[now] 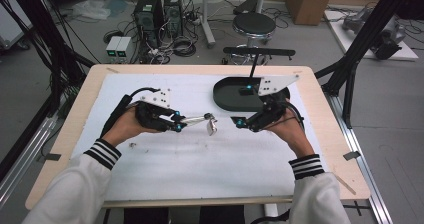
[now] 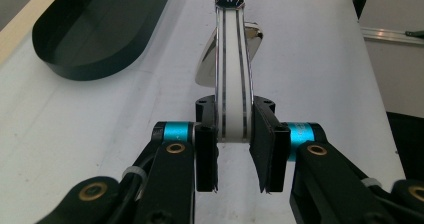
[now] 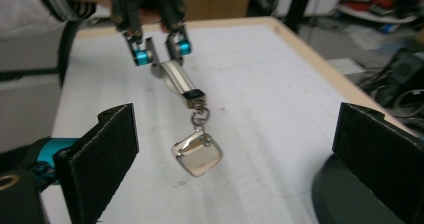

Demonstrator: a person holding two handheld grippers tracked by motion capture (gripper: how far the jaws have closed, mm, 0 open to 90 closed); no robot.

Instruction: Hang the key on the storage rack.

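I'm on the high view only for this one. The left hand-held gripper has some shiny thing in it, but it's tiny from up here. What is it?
Observer: A metal keychain: a flat silver bar, a small link, then a square polished pendant dangling from it.
Operator: Which part is clamped?
Observer: The bar's plain end. In the left gripper view the left hand-held gripper has both pads pressed on its sides.
Operator: And the right one, is it closed on anything?
Observer: No. In its own view the right hand-held gripper has its jaws wide apart, with the pendant hanging between and beyond them, untouched.
Operator: Is that black tray holding anything?
Observer: The part of the black tray in the left gripper view looks empty.
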